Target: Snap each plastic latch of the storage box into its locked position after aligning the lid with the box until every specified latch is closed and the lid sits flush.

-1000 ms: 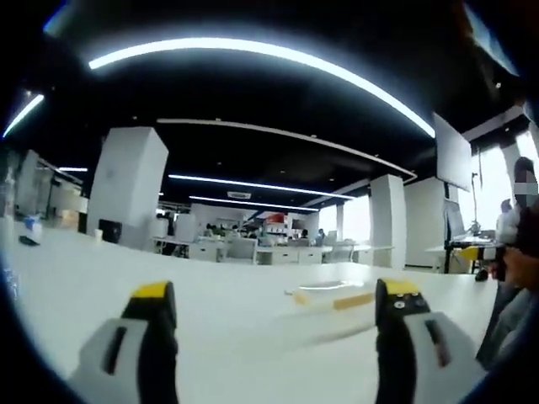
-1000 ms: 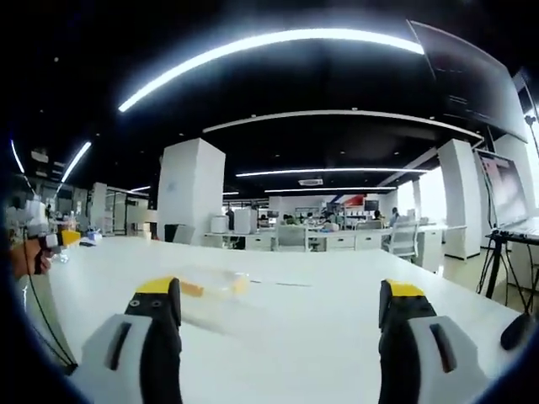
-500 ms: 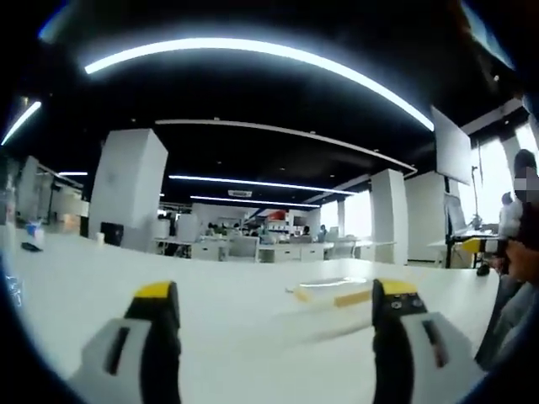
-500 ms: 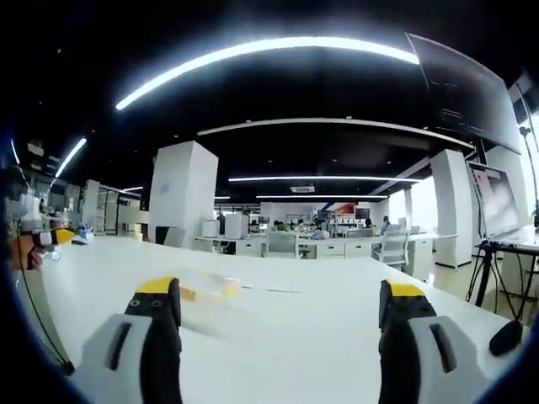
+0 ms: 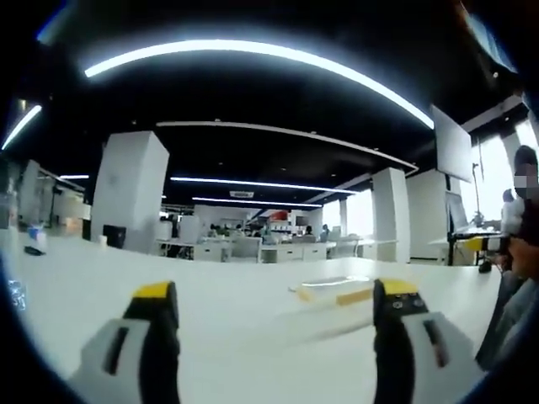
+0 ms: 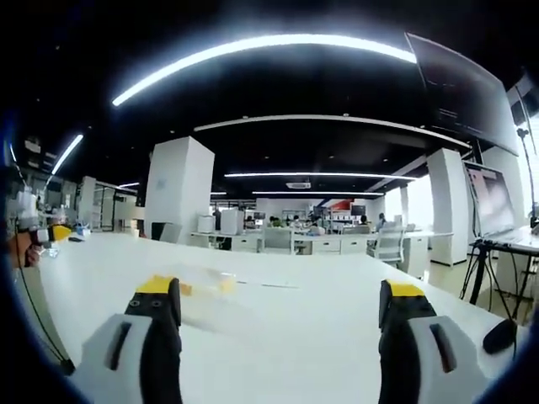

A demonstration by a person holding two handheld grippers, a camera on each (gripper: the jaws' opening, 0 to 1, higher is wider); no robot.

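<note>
Left gripper view: the left gripper (image 5: 274,337) stood with its 2 yellow-tipped jaws wide apart and nothing between them, hovering low over a white table (image 5: 236,307). On the far left of the table lay a small dark object (image 5: 34,250), too small to identify. Behind it rose a white pillar (image 5: 128,189), with desks and chairs (image 5: 253,248) further back under long ceiling lights (image 5: 253,55). Right of centre, the storage box (image 5: 337,291) lay flat on the table, clear-bodied with yellow latches (image 5: 354,296) along its near edge; whether they were locked could not be told. It sat beyond the right jaw tip, apart from it. At the far right, the right gripper (image 5: 482,244) showed a yellow tip held by a person's hand (image 5: 524,261).

Right gripper view: at the far left edge, the left gripper (image 6: 52,234) appeared with a yellow tip. The right gripper (image 6: 278,337) also had its 2 jaws spread wide, empty, above the same table (image 6: 286,320). The storage box (image 6: 202,290) lay just beyond the left jaw tip, blurred, with a yellow latch (image 6: 227,284) visible at its right end. A pillar (image 6: 177,189) stood behind. At the far right stood a screen on a stand (image 6: 497,206), and a dark object (image 6: 498,335) sat near the table's right edge.
</note>
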